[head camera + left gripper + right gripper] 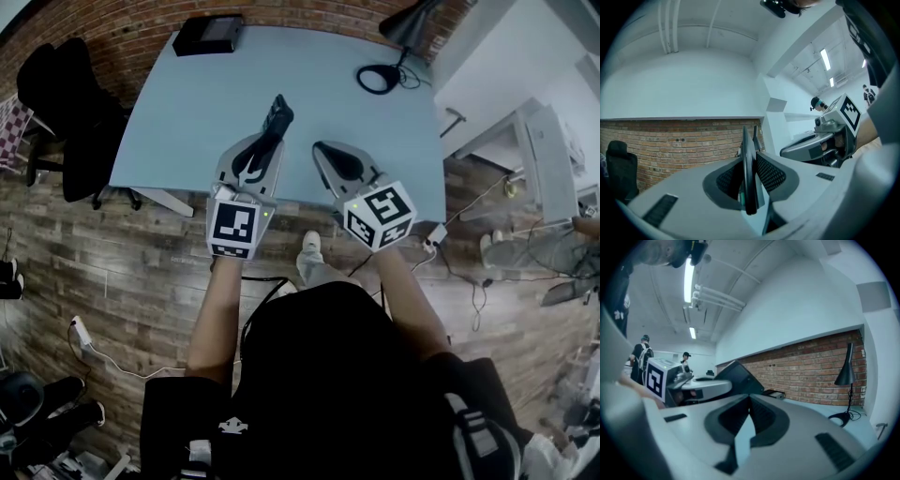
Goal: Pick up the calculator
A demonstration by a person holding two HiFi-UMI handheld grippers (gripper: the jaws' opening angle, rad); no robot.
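Observation:
The calculator (277, 114), a flat dark slab, stands on edge above the pale blue table (187, 122), and my left gripper (268, 141) is shut on its lower end. In the left gripper view it shows edge-on as a thin black plate (748, 168) pinched between the ribbed pads (771, 174). The right gripper view shows its dark face (738, 375) sticking out beyond the left gripper (701, 386). My right gripper (324, 152) hovers beside it at the table's near edge, shut, with nothing between its pads (761, 416).
A black box (208, 35) lies at the table's far left corner. A black desk lamp (394, 47) with its cable stands at the far right. A dark office chair (70, 103) is left of the table. A brick wall runs behind.

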